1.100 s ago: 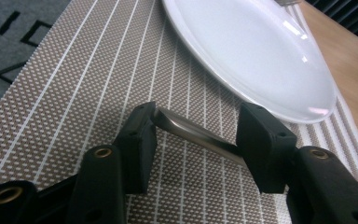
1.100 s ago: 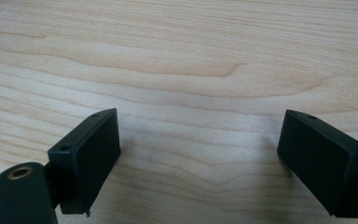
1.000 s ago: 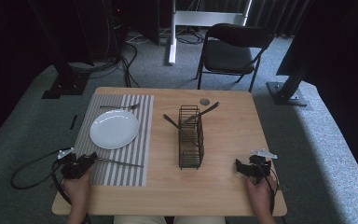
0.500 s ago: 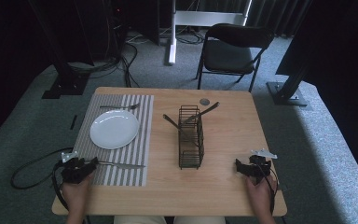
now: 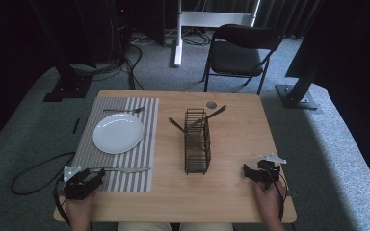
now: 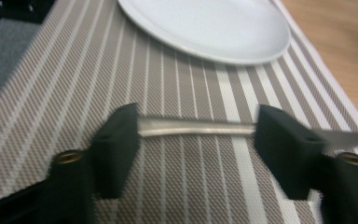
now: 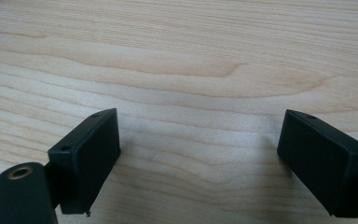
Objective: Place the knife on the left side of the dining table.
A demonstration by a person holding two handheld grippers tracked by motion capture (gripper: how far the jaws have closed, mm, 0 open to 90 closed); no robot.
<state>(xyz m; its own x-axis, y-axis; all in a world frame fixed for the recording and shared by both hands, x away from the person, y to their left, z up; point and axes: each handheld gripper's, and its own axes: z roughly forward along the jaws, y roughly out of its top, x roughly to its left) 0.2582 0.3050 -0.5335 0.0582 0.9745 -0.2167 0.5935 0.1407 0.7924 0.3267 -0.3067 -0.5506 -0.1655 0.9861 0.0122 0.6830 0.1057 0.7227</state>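
Item one: my left tongs [image 5: 95,174], matte black blocky jaws, at seven o'clock on the desk [image 5: 241,130]. In the left gripper view [image 6: 196,135] the jaws stand apart and have just been widening; the knife [image 6: 193,127] lies across the gap between them, flat on the mat, and I cannot see either pad pressing on it.

Item two: that knife [image 5: 125,170], a slim polished-metal table knife, smooth and bright. It lies flat along the near edge of the placemat [image 5: 144,120], blade end toward the desk's middle, handle end at my left tongs.

Item three: placemat, rectangular, woven, coarse weave, grey-brown with white stripes [image 6: 51,84].

Item four: dinner plate [image 5: 118,133], round, glossy white, shallow rim, resting at the mat's centre, at twelve o'clock from the knife and apart from it [image 6: 205,23].

Item five: fork [image 5: 123,110], metal, lying flat beyond the plate at the mat's far edge.

Item six: cutlery rack [image 5: 197,142], tall black wire basket with an open grid, standing at the desk's centre, two dark-handled utensils leaning out of its far end.

Item seven: small round grey disc [image 5: 211,104], at twelve o'clock from the rack.

Item eight: my right tongs [image 5: 250,173], at five o'clock, jaws wide apart over bare pale wood-grain desk [image 7: 200,158], with nothing between them.
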